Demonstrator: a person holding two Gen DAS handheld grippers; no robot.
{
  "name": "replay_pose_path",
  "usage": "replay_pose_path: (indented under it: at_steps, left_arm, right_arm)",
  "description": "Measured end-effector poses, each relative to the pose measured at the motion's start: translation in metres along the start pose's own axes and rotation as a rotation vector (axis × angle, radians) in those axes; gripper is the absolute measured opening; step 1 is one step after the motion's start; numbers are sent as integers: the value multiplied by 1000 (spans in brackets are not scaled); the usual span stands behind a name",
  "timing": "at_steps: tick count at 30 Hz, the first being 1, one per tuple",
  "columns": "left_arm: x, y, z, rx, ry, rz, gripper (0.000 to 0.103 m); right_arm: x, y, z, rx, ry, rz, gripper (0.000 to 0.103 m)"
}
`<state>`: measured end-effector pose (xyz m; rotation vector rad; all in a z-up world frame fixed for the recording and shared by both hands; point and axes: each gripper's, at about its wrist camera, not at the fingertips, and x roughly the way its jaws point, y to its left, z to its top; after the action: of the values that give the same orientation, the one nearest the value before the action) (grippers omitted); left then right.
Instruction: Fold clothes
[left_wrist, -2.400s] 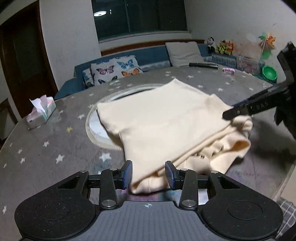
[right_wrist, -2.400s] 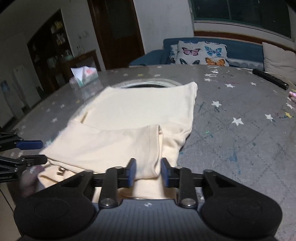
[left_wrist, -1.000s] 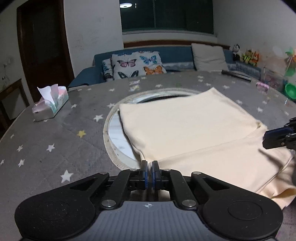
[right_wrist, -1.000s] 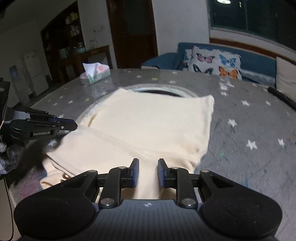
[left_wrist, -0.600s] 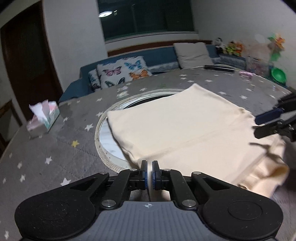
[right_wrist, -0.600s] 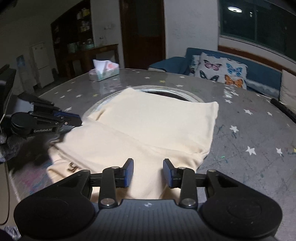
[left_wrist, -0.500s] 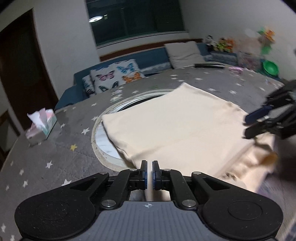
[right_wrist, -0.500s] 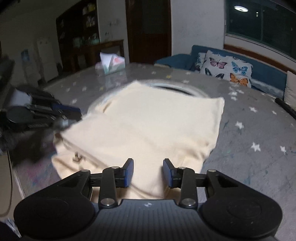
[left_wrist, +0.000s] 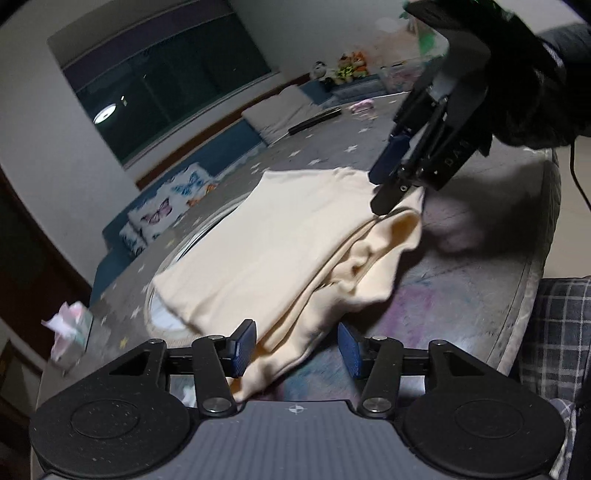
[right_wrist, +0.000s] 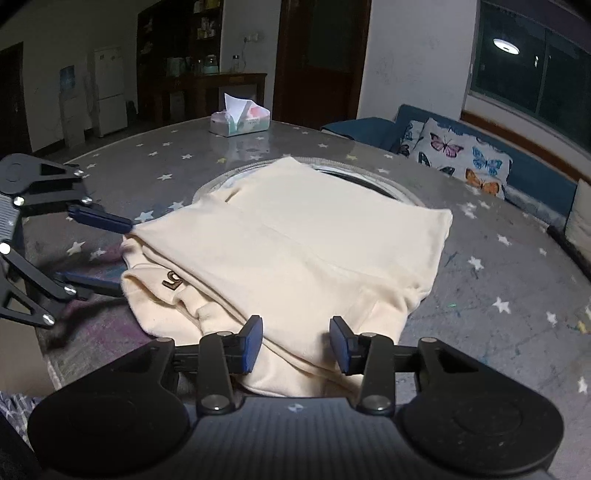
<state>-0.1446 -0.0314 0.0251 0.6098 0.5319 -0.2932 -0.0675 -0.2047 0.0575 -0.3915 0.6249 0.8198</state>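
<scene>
Cream-coloured and soft, the folded garment (right_wrist: 295, 251) lies on the round grey table (right_wrist: 498, 280) with its star-printed cover, partly over the pale ring set into the table's middle. In the right wrist view its long axis runs from about 7 o'clock near the tongs to 1 o'clock toward the sofa, with the stacked, looser layers bunched at the 8 o'clock end. A small brown mark, shaped like a "5" or "G", sits on a lower layer there (right_wrist: 170, 283); I cannot tell which. The left tongs (left_wrist: 295, 349) stand spread, the near edge of the cloth lying between the blue pads without being pinched. The right tongs (right_wrist: 295, 343) are likewise spread, their pads either side of the garment's near edge. In the left wrist view the right tongs come in from 2 o'clock at the garment's far corner, and letters reading roughly "DAS" show on one arm (left_wrist: 456, 155). A tissue box (right_wrist: 240, 123) sits on the table at 11 o'clock in the right wrist view, well apart from the cloth. A butterfly-print cushion (right_wrist: 461, 158) rests on the blue sofa beyond at 2 o'clock.
</scene>
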Motion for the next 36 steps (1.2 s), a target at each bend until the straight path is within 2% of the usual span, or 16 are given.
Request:
replay_pose_path:
  at_steps: [2, 4, 6, 9, 13, 17, 19, 21, 23, 27, 30, 36]
  left_arm:
    - [4, -2, 3, 0, -17, -13, 50]
    - [7, -3, 5, -6, -31, -27, 30]
    - [10, 1, 8, -32, -33, -39, 16]
    - [11, 16, 14, -93, -42, -55, 11]
    - [18, 37, 23, -181, -43, -76, 9]
    - [32, 53, 30, -227, -26, -88, 9]
    - [39, 59, 31, -242, -16, -91, 9]
    - [44, 63, 29, -258, 0, -94, 10]
    - [42, 62, 26, -259, -2, -89, 13]
    - [29, 53, 16, -234, -17, -76, 21]
    - [20, 42, 6, -197, -6, -54, 34]
    - [18, 27, -12, -105, 27, -2, 34]
  right_arm:
    - [-8, 0, -1, -14, -1, -4, 44]
    - [-16, 0, -3, -32, 1, -7, 49]
    - [-25, 3, -6, -80, 4, 0, 53]
    - [-33, 10, -10, -165, 5, 23, 64]
    - [-27, 22, -13, -283, -10, 29, 66]
    - [-9, 28, -14, -364, -29, 25, 65]
    - [2, 27, -13, -376, -22, 13, 60]
    - [9, 22, -10, -354, -9, 12, 37]
    - [13, 15, -5, -315, 4, 20, 19]
    - [12, -1, 7, -218, 17, 47, 14]
    - [8, -7, 13, -175, 11, 57, 12]
    - [1, -16, 23, -113, -18, 52, 11]
